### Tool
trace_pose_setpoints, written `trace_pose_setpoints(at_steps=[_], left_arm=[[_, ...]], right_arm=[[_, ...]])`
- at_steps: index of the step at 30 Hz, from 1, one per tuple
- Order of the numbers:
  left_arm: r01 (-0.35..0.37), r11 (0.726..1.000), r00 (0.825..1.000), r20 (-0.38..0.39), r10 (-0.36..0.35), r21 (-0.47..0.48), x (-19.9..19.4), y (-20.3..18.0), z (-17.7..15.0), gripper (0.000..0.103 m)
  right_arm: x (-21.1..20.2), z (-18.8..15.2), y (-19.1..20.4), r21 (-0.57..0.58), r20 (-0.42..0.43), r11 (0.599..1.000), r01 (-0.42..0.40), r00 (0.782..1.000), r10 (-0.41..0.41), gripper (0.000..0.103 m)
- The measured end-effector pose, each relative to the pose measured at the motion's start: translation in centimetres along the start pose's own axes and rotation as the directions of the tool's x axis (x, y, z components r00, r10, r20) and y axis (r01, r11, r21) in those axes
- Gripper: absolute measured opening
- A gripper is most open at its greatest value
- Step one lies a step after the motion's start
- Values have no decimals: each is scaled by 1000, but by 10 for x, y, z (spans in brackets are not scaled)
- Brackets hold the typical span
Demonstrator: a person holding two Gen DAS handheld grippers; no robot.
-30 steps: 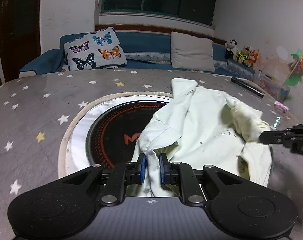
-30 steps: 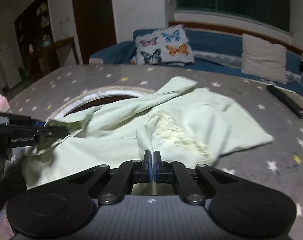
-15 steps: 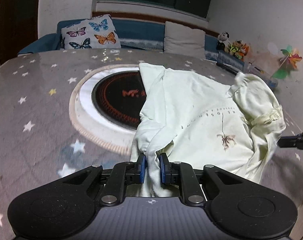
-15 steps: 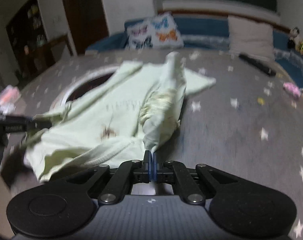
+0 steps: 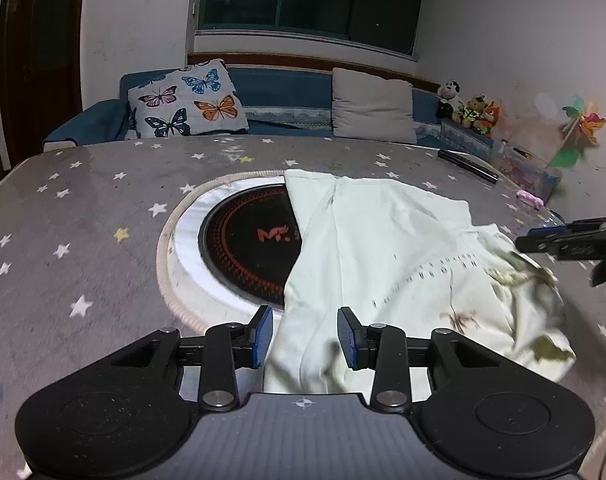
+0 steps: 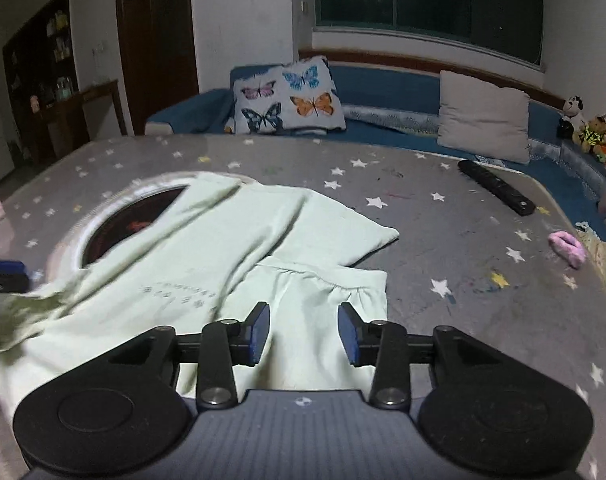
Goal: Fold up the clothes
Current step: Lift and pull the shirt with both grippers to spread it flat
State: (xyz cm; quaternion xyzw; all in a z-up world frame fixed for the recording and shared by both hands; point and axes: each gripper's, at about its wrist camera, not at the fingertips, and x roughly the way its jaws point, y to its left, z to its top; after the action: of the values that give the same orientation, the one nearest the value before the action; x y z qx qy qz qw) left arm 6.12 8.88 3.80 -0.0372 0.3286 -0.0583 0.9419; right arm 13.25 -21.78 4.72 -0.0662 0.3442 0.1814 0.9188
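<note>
On the star-patterned worktop [image 5: 83,216], both tools angle downward over the pale shirt [image 5: 383,248]; left tool [image 5: 305,336] and right tool [image 6: 304,334] jaws opening, fabric lying loose between them, shirt's length running away towards the sofa [image 6: 383,80].

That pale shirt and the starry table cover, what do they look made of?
The pale shirt looks like soft matte cotton knit: it drapes and creases limply. The starry table cover seems a smooth, wipeable vinyl, judging by its faint sheen, though that is uncertain.

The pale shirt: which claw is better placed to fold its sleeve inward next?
Probably the right claw. The sleeve of the pale shirt lies just ahead of its opening jaws; the left claw sits at the opposite edge.
</note>
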Motion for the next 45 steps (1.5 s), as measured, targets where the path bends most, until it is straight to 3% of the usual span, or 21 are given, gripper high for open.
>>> trace_pose_setpoints(at_steps=[7,11,13,15,18,21,27,32,36,40,45], left_arm=[[3,1000,1000,-25,-3,24,46,-8,27,40],[-2,999,997,-71,6,51,79,-14,34,40],[-6,998,995,-97,12,64,96,-17,35,39],[-5,998,993,-120,12,65,107,-19,33,37],[-9,997,993,-119,17,71,112,-19,30,18],[-16,998,993,-112,23,68,110,-18,30,7],[-52,999,994,-93,54,15,102,-4,30,3],[-51,999,994,-96,48,-21,90,4,24,3],[-59,998,994,-93,61,18,82,2,25,8],[-52,996,997,-61,57,74,79,-6,38,13],[-24,989,998,-53,32,148,96,-24,59,19]], right_arm=[[63,7,-24,42,-61,995,89,994,-87,53],[70,-1,-31,72,-74,995,72,995,-67,52],[69,-4,-31,72,-65,995,62,996,-58,38],[63,-4,-32,90,-50,995,48,998,-44,10],[51,-6,-35,106,-23,993,46,999,-43,7],[28,-11,-41,114,8,991,77,997,-78,6],[-37,-37,-67,185,34,964,192,979,-201,6],[-70,-74,-82,251,-69,932,260,966,-250,9],[-72,-88,-82,219,-149,924,314,946,-286,16],[-79,-66,-87,196,-80,932,305,952,-295,20],[-49,-26,-78,119,-33,971,206,978,-204,26]])
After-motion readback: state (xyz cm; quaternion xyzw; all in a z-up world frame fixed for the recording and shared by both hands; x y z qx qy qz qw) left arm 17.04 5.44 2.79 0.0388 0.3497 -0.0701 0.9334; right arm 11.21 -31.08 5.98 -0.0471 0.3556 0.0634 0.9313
